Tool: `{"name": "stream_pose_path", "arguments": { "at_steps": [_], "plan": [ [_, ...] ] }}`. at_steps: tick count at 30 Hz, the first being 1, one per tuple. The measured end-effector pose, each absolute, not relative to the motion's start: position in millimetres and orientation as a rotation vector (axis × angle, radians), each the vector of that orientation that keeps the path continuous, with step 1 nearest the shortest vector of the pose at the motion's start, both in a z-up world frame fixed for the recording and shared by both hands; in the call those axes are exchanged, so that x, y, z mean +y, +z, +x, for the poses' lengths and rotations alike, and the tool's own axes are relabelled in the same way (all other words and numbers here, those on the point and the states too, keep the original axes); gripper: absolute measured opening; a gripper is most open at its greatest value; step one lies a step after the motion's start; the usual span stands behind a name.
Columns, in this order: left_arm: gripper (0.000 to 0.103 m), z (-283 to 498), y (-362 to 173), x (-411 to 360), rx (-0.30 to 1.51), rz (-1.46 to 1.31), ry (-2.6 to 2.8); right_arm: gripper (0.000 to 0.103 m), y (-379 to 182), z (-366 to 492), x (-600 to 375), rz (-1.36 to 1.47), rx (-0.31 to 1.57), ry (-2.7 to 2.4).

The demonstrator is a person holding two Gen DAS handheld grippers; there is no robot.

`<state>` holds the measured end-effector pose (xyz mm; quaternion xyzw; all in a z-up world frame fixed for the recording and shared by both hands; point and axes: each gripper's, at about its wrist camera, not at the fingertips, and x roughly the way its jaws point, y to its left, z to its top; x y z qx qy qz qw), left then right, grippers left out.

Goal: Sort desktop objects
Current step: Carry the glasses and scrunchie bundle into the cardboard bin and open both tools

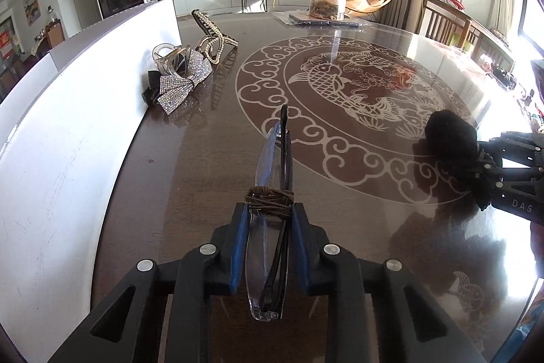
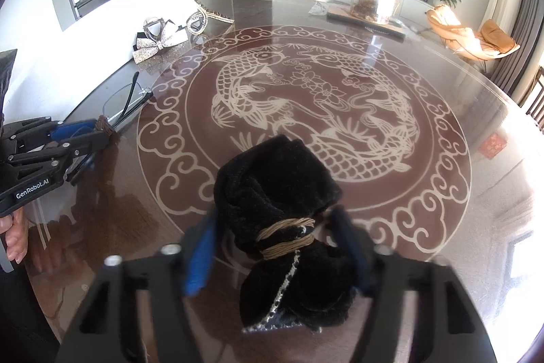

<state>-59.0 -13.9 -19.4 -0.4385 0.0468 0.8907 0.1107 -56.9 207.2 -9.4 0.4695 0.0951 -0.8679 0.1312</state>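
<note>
Folded rimless glasses (image 1: 270, 227), bound with brown cord, sit clamped in the left tool (image 1: 268, 210) at lower centre; the right tool (image 2: 272, 227) brackets a cord-tied black velvet pouch (image 2: 275, 186), its grip unclear.

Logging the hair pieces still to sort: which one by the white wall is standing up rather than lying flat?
The gold beaded hair clip, farthest along the white wall; it stands propped up, while the rhinestone bow lies flat.
</note>
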Motion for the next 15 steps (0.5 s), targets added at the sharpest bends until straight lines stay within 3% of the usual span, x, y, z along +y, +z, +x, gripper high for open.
{"name": "stream_pose_path", "arguments": {
  "at_steps": [4,15],
  "plan": [
    [0.024,-49,-9,-31,-0.056,-1.276,2.593,0.033,1,-42,211,1.327,0.238,-2.494],
    [0.024,6,73,-81,-0.284,-1.087,2.729,0.033,45,-25,185,1.180,0.131,-2.451]
  ]
}}
